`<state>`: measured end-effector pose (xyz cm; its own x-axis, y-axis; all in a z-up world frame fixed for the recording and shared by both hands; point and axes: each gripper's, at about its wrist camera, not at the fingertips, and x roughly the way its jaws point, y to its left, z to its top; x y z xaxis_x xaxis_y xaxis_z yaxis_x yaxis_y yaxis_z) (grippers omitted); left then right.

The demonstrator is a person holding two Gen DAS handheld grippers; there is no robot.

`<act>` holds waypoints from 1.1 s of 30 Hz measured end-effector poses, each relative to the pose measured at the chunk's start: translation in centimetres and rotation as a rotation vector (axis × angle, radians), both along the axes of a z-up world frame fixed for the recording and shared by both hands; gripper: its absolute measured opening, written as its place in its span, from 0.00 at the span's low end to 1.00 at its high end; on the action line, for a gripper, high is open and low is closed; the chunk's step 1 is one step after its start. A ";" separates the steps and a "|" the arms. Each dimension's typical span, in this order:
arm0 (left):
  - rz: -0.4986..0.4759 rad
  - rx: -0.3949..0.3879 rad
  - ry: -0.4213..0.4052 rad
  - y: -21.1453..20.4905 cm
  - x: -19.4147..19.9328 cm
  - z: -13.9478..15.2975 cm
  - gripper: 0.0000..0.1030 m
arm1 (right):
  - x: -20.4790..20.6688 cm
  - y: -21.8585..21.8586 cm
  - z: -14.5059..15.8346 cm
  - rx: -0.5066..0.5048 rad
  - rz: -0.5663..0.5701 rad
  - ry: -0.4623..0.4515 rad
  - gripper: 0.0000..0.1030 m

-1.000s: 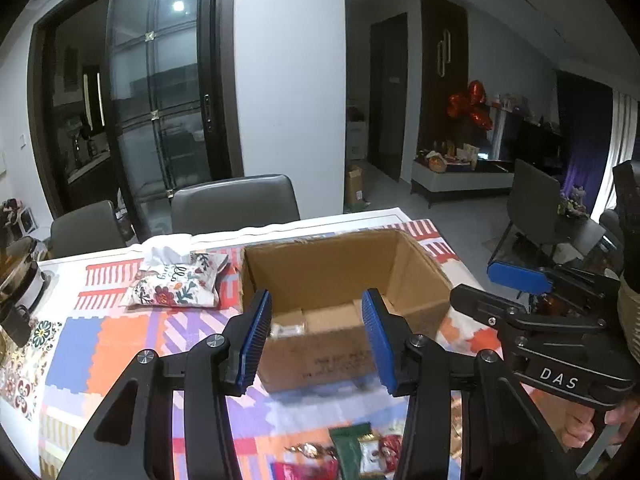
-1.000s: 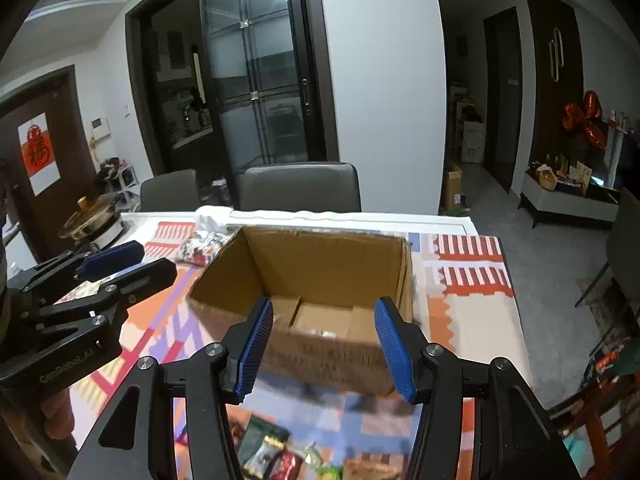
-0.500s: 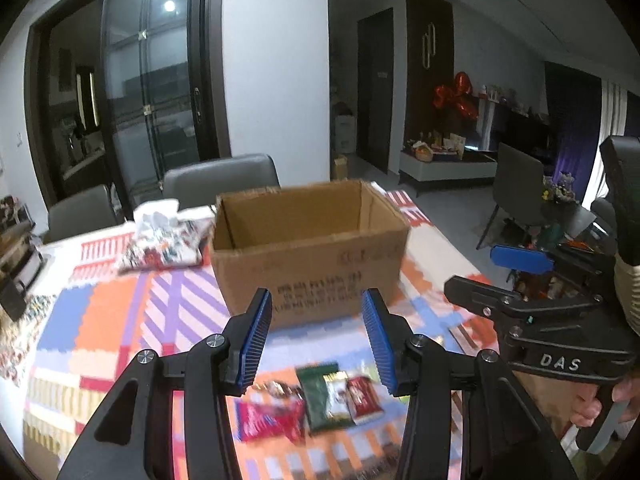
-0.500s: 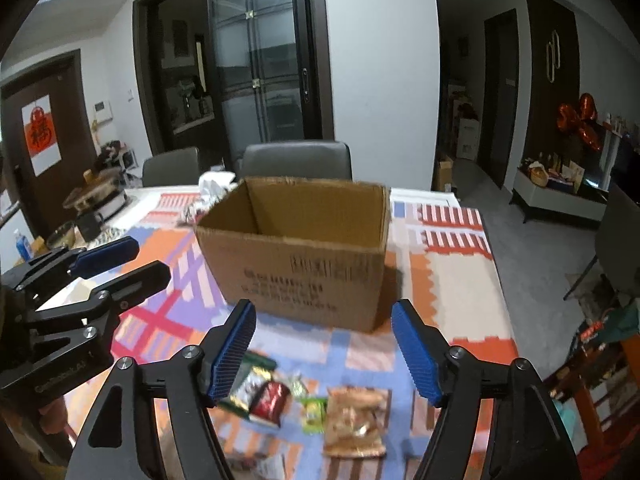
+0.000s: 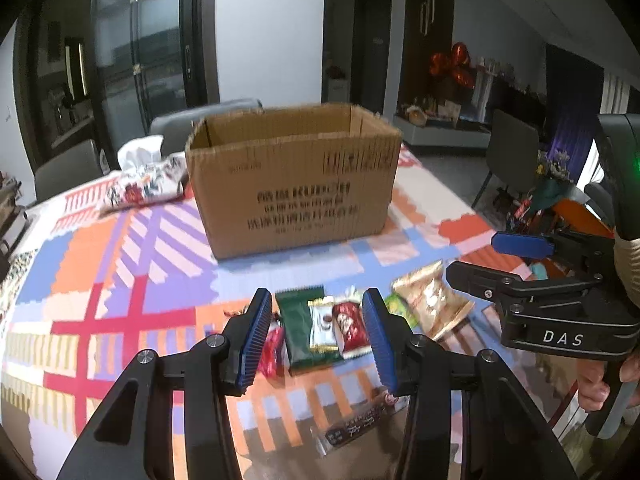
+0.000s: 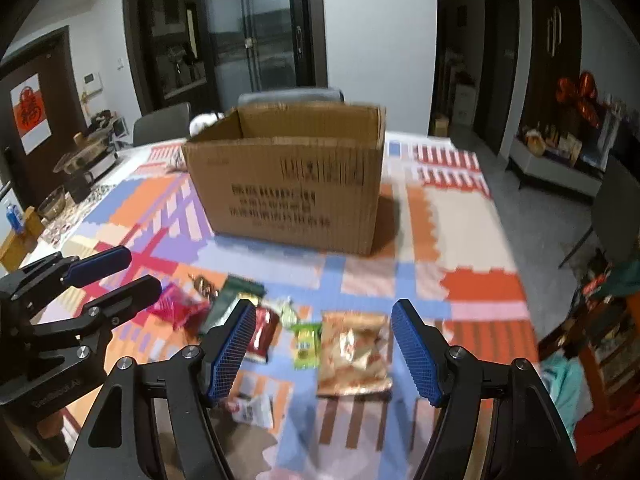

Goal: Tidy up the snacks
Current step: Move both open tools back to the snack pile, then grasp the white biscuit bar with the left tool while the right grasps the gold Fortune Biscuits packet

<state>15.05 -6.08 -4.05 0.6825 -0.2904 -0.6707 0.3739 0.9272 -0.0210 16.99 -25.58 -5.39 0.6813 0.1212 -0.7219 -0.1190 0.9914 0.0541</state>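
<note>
Your grippers hover over loose snacks, both empty.

Your left gripper [image 5: 318, 336] and right gripper [image 6: 324, 350] spread wide. The open cardboard box [image 5: 294, 178] stands at 12 o'clock, its contents hidden; the snack packets [image 6: 352, 354] lie on the patterned tablecloth [image 6: 460, 216] before it.

One cardboard box [image 5: 294, 184] stands at twelve o'clock. About eight snack packets lie loose at six o'clock; blur makes the tally uncertain: one dark green packet [image 5: 298, 328], one tan bag [image 6: 354, 354], one small green packet [image 6: 306, 344].
</note>
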 end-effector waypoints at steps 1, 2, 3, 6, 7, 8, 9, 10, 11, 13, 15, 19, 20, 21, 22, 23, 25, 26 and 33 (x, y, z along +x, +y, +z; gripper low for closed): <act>0.001 0.003 0.007 0.0 0.0 -0.3 0.45 | 0.1 -0.1 -0.6 0.003 -0.005 0.020 0.69; 0.003 0.009 0.018 -0.1 0.2 -0.7 0.45 | 0.2 -0.2 -1.1 0.003 -0.011 0.035 0.69; 0.001 0.012 0.029 -0.1 0.4 -1.1 0.45 | 0.4 -0.3 -1.6 0.004 -0.015 0.055 0.69; -0.008 0.019 0.066 -0.3 1.0 -2.4 0.45 | 0.9 -0.6 -2.9 0.003 -0.027 0.096 0.69; -0.010 0.023 0.074 -0.4 1.2 -2.8 0.44 | 1.1 -0.7 -3.4 0.001 -0.030 0.108 0.69; -0.014 0.026 0.080 -0.4 1.5 -3.1 0.44 | 1.3 -0.8 -3.7 0.002 -0.034 0.118 0.69; -0.020 0.030 0.092 -0.6 1.8 -3.6 0.44 | 1.5 -1.0 -4.2 0.008 -0.037 0.131 0.69; -0.024 0.036 0.105 -0.8 2.1 -3.9 0.42 | 1.7 -1.1 -4.5 0.013 -0.040 0.143 0.69; -0.027 0.036 0.115 -0.9 2.3 -4.2 0.42 | 1.9 -1.3 -4.9 0.018 -0.048 0.156 0.69; -0.040 0.036 0.138 -1.1 2.8 -4.9 0.41 | 2.3 -1.5 -5.5 0.020 -0.051 0.170 0.69; -0.041 0.043 0.157 -1.3 3.3 -5.6 0.40 | 2.7 -1.6 -6.0 0.017 -0.060 0.186 0.69; -0.039 0.039 0.199 -1.6 4.3 -6.5 0.37 | 3.3 -1.8 -6.8 0.021 -0.066 0.206 0.69; -0.039 0.038 0.206 -1.6 4.5 -6.7 0.37 | 3.4 -1.9 -7.0 0.024 -0.067 0.216 0.69; -0.040 0.040 0.213 -1.8 4.7 -6.9 0.36 | 3.6 -2.0 -7.3 0.033 -0.069 0.227 0.69; -0.037 0.042 0.219 -1.8 4.9 -7.1 0.36 | 3.8 -2.0 -7.5 0.039 -0.071 0.234 0.69; -0.035 0.046 0.224 -2.0 5.1 -7.3 0.35 | 3.9 -2.1 -7.7 0.042 -0.074 0.240 0.69; -0.034 0.049 0.238 -2.1 5.4 -7.8 0.33 | 4.1 -2.1 -8.0 0.038 -0.078 0.245 0.69; -0.034 0.049 0.244 -2.2 5.6 -7.9 0.33 | 4.1 -2.1 -8.1 0.034 -0.080 0.248 0.69; -0.023 0.037 0.262 -2.6 6.6 -8.4 0.29 | 4.9 -2.0 -8.8 0.045 -0.077 0.264 0.69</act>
<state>21.64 -8.69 -12.42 0.4777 -0.2760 -0.8340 0.3812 0.9204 -0.0862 21.91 -27.59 -14.15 0.4787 0.1124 -0.8708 -0.0194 0.9929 0.1175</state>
